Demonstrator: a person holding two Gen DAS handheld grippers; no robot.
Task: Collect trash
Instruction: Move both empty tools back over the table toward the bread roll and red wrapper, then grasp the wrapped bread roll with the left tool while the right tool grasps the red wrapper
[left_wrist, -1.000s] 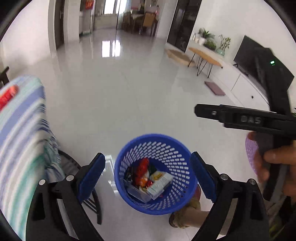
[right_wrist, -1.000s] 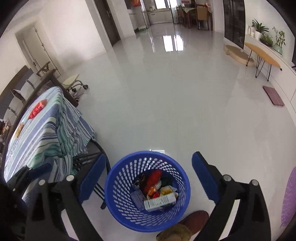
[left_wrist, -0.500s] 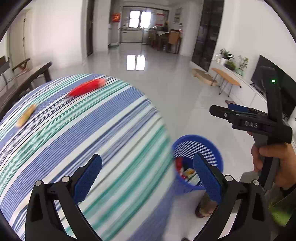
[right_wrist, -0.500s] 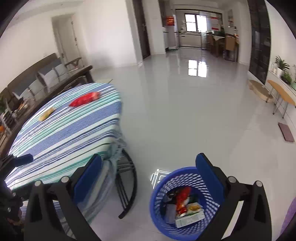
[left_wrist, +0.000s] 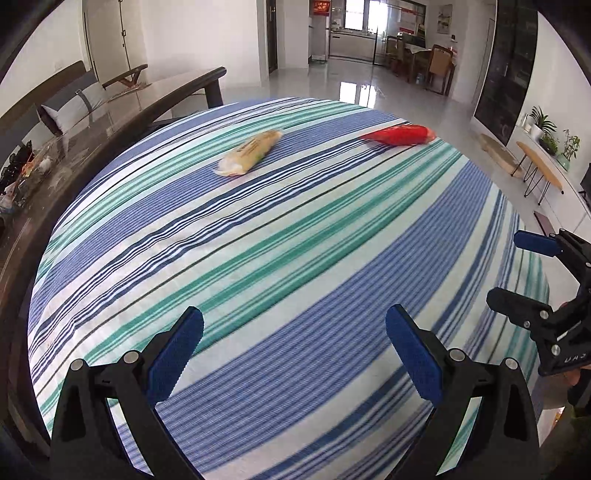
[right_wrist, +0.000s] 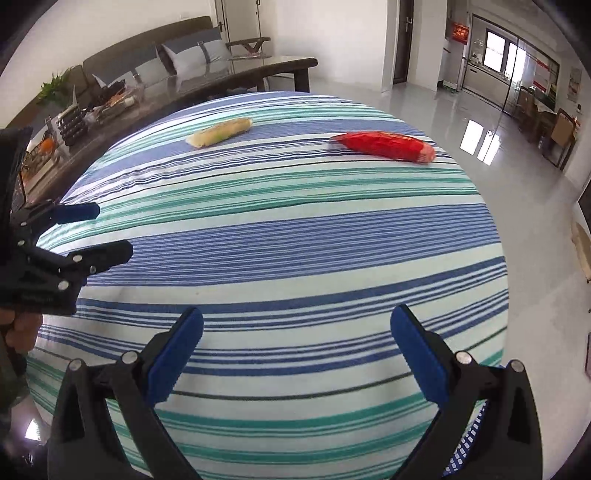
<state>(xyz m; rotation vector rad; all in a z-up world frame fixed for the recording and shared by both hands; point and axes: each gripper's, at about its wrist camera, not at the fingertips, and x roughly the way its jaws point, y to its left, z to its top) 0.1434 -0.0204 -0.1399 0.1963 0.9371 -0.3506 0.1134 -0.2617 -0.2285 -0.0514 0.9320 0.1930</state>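
With both grippers' jaws gaping empty, the left gripper (left_wrist: 293, 349) should straddle the yellow crinkled wrapper (left_wrist: 251, 152) on the striped tablecloth (left_wrist: 332, 258) crosswise, while the right gripper (right_wrist: 297, 347) takes the red shiny wrapper (right_wrist: 384, 146).

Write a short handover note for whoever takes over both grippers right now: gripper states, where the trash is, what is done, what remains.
Left gripper: open, empty, over the striped tablecloth.
Right gripper: open, empty, over the same cloth.
On the far side of the table: a yellow plastic snack wrapper to the left, a red plastic snack wrapper to the right, apart.
Done: neither picked up.
Left: grab both and bin them in the blue mesh basket at the table's near right edge.
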